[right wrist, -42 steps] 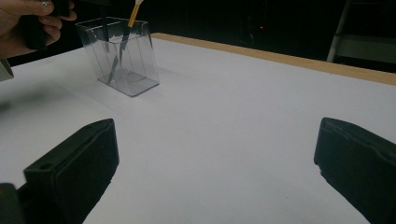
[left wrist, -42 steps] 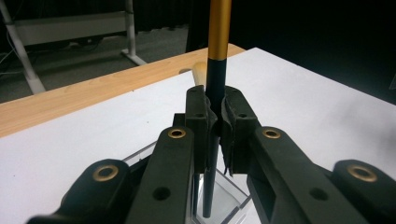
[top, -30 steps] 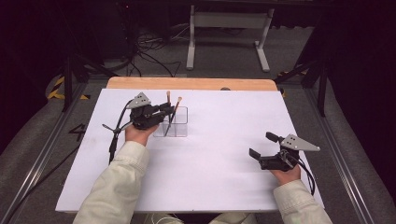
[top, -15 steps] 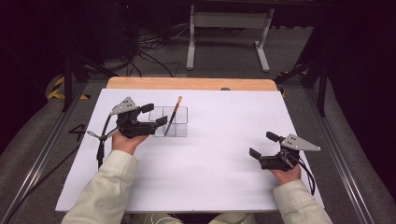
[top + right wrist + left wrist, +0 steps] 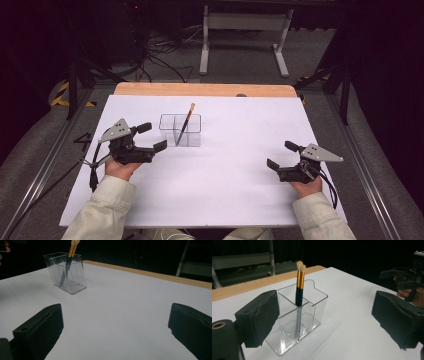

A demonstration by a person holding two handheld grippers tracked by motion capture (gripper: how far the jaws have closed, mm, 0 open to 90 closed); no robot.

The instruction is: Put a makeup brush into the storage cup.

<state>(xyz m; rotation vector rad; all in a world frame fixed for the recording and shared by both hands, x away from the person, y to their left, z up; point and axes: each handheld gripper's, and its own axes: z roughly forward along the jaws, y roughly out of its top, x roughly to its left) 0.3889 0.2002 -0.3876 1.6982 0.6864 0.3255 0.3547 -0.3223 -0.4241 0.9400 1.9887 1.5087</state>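
Just ahead of the left gripper (image 5: 150,136), beyond its widely parted jaws and holding nothing, stands a clear divided holder (image 5: 298,320) on the white table cover (image 5: 235,190). Two makeup brushes (image 5: 299,285) with gold ferrules and dark handles lean together in its far compartment, tips up. Left jaw pad overlaps the holder's near wall in the left gripper view; contact cannot be told. Right gripper (image 5: 282,161) rests low over the cover, jaws spread wide and empty, the holder well ahead and to the left of them.
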